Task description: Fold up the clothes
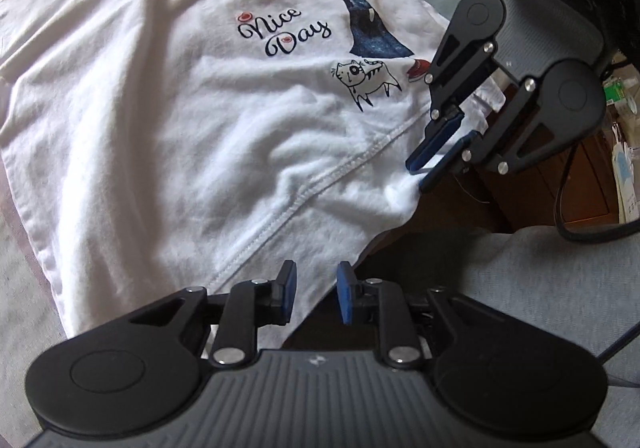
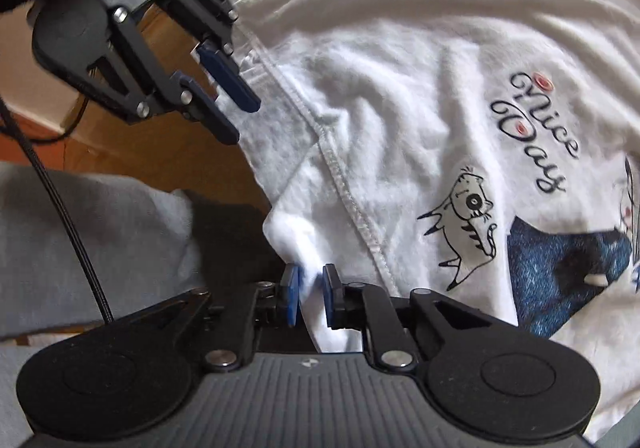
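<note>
A white T-shirt (image 1: 168,119) with a "Nice Day" print, a girl and a cat lies spread on a grey surface; it also shows in the right wrist view (image 2: 420,119). My left gripper (image 1: 313,298) is open at the shirt's near hem edge, with nothing between its blue pads. In the right wrist view the left gripper (image 2: 240,119) hovers open beside the hem. My right gripper (image 2: 311,298) has a bunch of the shirt's corner between its blue pads, which stand slightly apart. In the left wrist view the right gripper (image 1: 418,175) sits at the shirt's right edge with cloth in it.
The grey bedding (image 1: 24,280) runs under the shirt. A person's grey trouser leg (image 1: 520,288) lies at the near right. A black cable (image 1: 576,224) hangs by a brown wooden cabinet (image 1: 560,187). Clutter (image 1: 620,119) sits at far right.
</note>
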The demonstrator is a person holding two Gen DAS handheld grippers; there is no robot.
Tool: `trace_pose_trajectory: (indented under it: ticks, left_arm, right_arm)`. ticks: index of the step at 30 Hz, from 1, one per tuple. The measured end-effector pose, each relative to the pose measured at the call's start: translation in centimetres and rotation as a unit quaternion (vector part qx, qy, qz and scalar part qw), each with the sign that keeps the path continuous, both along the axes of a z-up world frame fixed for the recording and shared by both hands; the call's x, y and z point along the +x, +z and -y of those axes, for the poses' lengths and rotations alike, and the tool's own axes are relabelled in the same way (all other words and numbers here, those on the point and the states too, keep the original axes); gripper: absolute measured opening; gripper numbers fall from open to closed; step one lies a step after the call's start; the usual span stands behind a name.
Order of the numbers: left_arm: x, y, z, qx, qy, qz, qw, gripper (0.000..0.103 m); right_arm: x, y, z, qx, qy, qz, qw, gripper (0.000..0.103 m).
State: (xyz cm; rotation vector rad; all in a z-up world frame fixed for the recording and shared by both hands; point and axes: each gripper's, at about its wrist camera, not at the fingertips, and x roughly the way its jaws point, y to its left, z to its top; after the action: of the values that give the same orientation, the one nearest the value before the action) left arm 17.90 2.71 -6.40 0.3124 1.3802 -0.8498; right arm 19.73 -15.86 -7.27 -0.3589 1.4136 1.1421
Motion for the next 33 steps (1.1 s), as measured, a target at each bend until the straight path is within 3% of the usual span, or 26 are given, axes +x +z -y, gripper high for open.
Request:
trace_pose_trajectory:
  ticks: [3,5,7,9,10,12,14,17,19,24,27,30,33]
  left_arm:
    - [0.9,0.0,0.0,0.020,-0.024,0.070,0.9971,0.027]
    - [1.3,-0.8,0.3,0.030,-0.052,0.097,0.9935,0.029]
    - [0.6,-1.5,0.6,0.031,-0.106,0.126,0.9859,0.032]
    - [-0.7,-1.4,0.3,0.028,-0.154,0.147,0.9767,0.043]
    - [-1.2,-1.3,-0.2,0.029,-0.147,0.134,0.9795,0.045]
    - [-2.4,-1.3,-1.7,0.030,-0.110,0.094,0.9891,0.053]
    - [-3.9,-1.3,-2.8,0.041,-0.108,0.068,0.9909,0.060]
    - [-4.2,-0.4,-2.7,0.062,-0.126,0.033,0.9895,0.059]
    - [-2.9,0.9,-2.9,0.046,-0.096,0.029,0.9939,0.059]
    - [3.0,3.4,-3.4,0.020,0.009,0.122,0.9923,0.060]
    - [7.3,2.8,-2.3,-0.001,0.066,0.143,0.9875,0.060]
    - [11.2,1.8,-1.9,-0.034,0.098,0.137,0.9852,0.060]
    - [13.9,-0.3,-2.0,-0.050,0.119,0.119,0.9845,0.060]
  right_arm:
    - [2.3,1.4,2.7,0.010,-0.094,0.022,0.995,0.037]
    - [3.2,1.7,4.0,-0.019,-0.138,0.082,0.987,0.052]
    - [3.2,0.7,4.7,-0.063,-0.152,0.141,0.976,0.057]
    - [2.0,-0.3,5.6,-0.059,-0.144,0.170,0.973,0.061]
    - [1.2,-0.6,5.9,-0.058,-0.141,0.182,0.971,0.065]
    - [-1.0,-1.1,6.3,-0.083,-0.141,0.175,0.971,0.090]
    - [-3.6,-2.0,6.5,-0.124,-0.137,0.157,0.970,0.103]
    - [-6.5,-2.3,6.6,-0.160,-0.098,0.158,0.969,0.103]
    - [-6.1,-1.4,6.7,-0.146,-0.099,0.157,0.972,0.102]
    - [-1.3,0.9,5.4,-0.090,-0.132,0.225,0.961,0.102]
    - [2.9,0.7,3.6,-0.072,-0.143,0.260,0.952,0.102]
    - [6.5,0.2,3.3,-0.060,-0.189,0.244,0.949,0.102]
    - [8.6,-0.5,4.4,-0.046,-0.242,0.197,0.949,0.102]
